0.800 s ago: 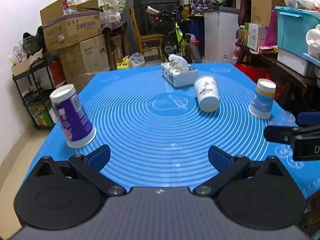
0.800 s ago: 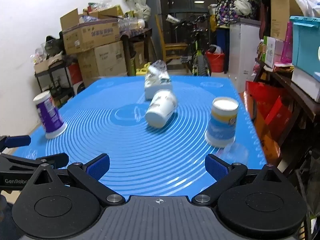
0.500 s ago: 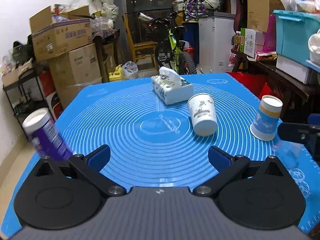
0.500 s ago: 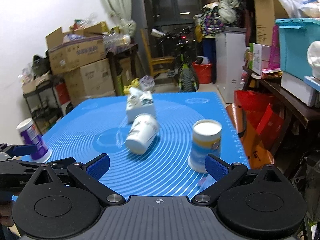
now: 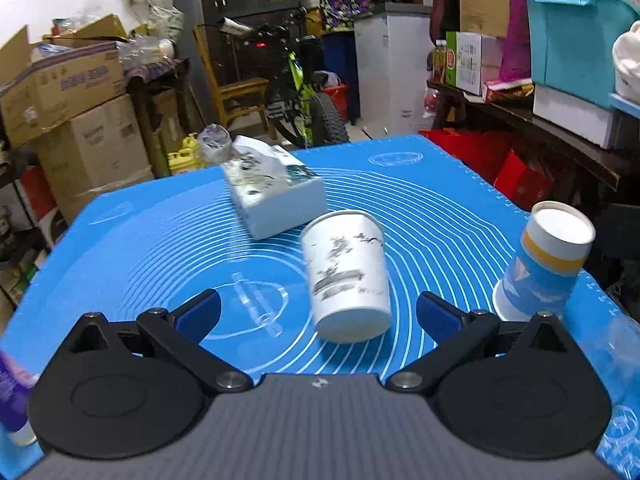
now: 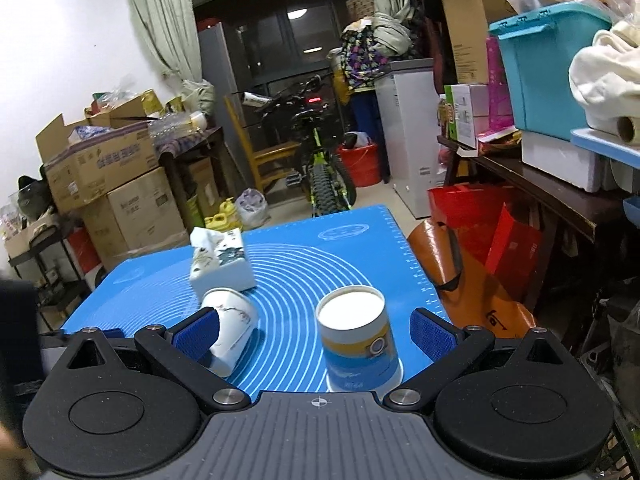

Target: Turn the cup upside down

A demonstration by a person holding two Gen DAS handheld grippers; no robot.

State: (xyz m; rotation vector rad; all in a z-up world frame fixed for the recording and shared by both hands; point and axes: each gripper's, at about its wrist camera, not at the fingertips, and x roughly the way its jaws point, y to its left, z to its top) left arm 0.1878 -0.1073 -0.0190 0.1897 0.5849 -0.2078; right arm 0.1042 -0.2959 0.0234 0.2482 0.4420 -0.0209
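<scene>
Change: both hand-held grippers have swung in over the last moment, and the cups now loom much closer than a second ago.
Left hand-held gripper (image 5: 318,312): jaws spread wide, nothing between them, now lined up on the white cup (image 5: 346,276); earlier it faced the middle of the mat with that cup further off.
Right hand-held gripper (image 6: 314,334): also wide open and empty, now framing the blue-and-yellow cup (image 6: 358,338), which sits right between its fingers without touching them.
White cup: lying on its side near the middle of the counter, just in front of the tissue box (image 5: 272,190); which end faces the left camera I can't call through the blur.
Blue-and-yellow cup: standing near the right edge, flat closed end up, so it looks flipped already.
Purple cup (image 5: 12,400): only a sliver shows at the near left corner.
Meaning for the task: I'd say the toppled white cup is the one left to turn, and the left side has just set up for it; no grasp made yet.
Risk: a cup on its side may roll away when a finger nudges it.
Surface: blue mat (image 5: 420,184) with white ring markings covering the counter.
Room: cluttered storeroom, cardboard boxes (image 6: 100,176) on the left, a bicycle (image 6: 316,160) at the back, a teal bin (image 6: 556,68) on the right.
</scene>
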